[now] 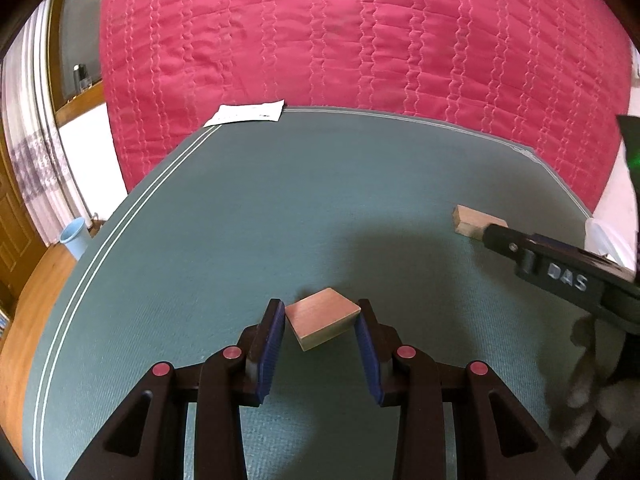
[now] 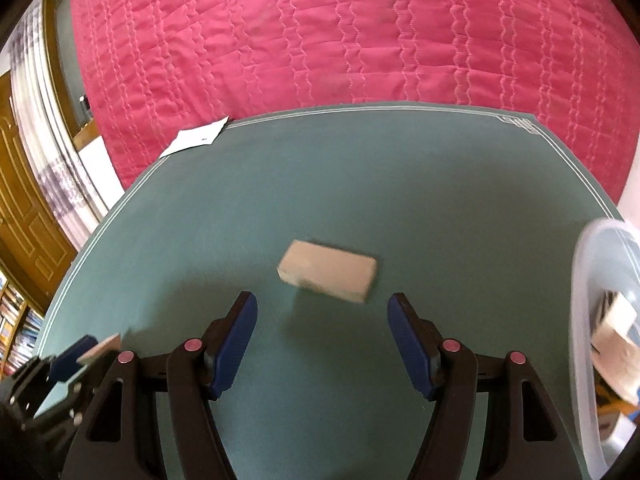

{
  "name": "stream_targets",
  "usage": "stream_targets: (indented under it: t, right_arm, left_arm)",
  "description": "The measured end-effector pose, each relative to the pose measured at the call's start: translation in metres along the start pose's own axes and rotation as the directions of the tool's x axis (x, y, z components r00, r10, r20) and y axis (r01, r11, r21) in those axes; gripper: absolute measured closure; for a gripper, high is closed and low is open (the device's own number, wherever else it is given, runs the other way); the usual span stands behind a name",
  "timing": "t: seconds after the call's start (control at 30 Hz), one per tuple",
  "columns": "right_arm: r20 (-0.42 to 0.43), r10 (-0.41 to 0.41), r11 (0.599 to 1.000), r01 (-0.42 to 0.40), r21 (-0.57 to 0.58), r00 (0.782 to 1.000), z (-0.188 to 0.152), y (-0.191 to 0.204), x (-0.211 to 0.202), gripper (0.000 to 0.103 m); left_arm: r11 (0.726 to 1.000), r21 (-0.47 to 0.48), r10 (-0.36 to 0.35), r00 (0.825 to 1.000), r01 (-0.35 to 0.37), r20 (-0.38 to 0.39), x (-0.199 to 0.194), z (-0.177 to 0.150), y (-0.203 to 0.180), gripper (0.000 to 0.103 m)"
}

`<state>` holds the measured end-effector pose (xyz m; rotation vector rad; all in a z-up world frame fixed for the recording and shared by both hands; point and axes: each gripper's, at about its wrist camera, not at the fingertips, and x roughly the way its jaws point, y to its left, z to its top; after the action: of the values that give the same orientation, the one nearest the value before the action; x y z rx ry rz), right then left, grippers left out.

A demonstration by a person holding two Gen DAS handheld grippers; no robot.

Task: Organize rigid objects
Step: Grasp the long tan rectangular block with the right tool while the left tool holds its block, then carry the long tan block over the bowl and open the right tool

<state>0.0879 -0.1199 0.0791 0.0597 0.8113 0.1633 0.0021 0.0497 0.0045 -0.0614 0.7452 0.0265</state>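
In the left wrist view my left gripper (image 1: 321,312) is shut on a small wooden block (image 1: 322,317), its blue pads against two of its sides, over the green mat (image 1: 240,220). A second, longer wooden block (image 1: 470,220) lies at the far right, with my right gripper's finger (image 1: 520,248) reaching over its near end. In the right wrist view my right gripper (image 2: 322,312) is open, with that long block (image 2: 328,270) lying just ahead of its fingertips. The left gripper with its block (image 2: 100,349) shows at the lower left.
A clear plastic bin (image 2: 588,280) holding wooden pieces stands at the right edge of the mat. A white paper (image 1: 248,113) lies at the mat's far left corner. A pink quilted bedspread (image 1: 360,40) lies beyond the mat. A blue bucket (image 1: 76,236) stands on the floor at left.
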Motion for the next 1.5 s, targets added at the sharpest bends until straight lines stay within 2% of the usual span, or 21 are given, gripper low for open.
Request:
stream_targets:
  t: [0.33,0.43,0.57,0.7,1.0,1.5]
  right_arm:
    - [-0.028,-0.051,0.999,0.051,-0.001,0.998,0.015,0.011,0.029,0.034]
    - [-0.074,-0.079,0.997,0.078,-0.021,0.994,0.017,0.014,0.04,0.034]
    - [-0.081,-0.12,0.991,0.115,-0.064,0.989,0.019,0.021,0.044,0.034]
    - [-0.079,-0.15,0.986,0.144,-0.083,0.985,0.019,0.023,0.044,0.04]
    - [-0.076,-0.132,0.989,0.125,-0.082,0.988,0.013,0.021,0.038,0.041]
    - [-0.07,-0.076,0.995,0.071,-0.076,0.995,-0.027,0.017,-0.007,0.041]
  left_arm:
    - [1.0,-0.027,0.001,1.0,-0.001,-0.002,0.002,0.002,0.002,0.065]
    - [1.0,-0.026,0.002,1.0,-0.001,0.002,0.0,0.002,0.002,0.065]
    - [1.0,-0.031,0.002,1.0,-0.002,0.001,0.001,0.002,0.004,0.065]
    - [0.999,-0.034,0.0,1.0,0.0,-0.002,0.002,0.003,0.004,0.065]
    - [0.999,-0.035,-0.001,1.0,0.001,0.001,0.001,0.003,0.005,0.065]
    - [1.0,-0.018,0.0,1.0,0.0,0.011,-0.001,0.002,0.002,0.065]
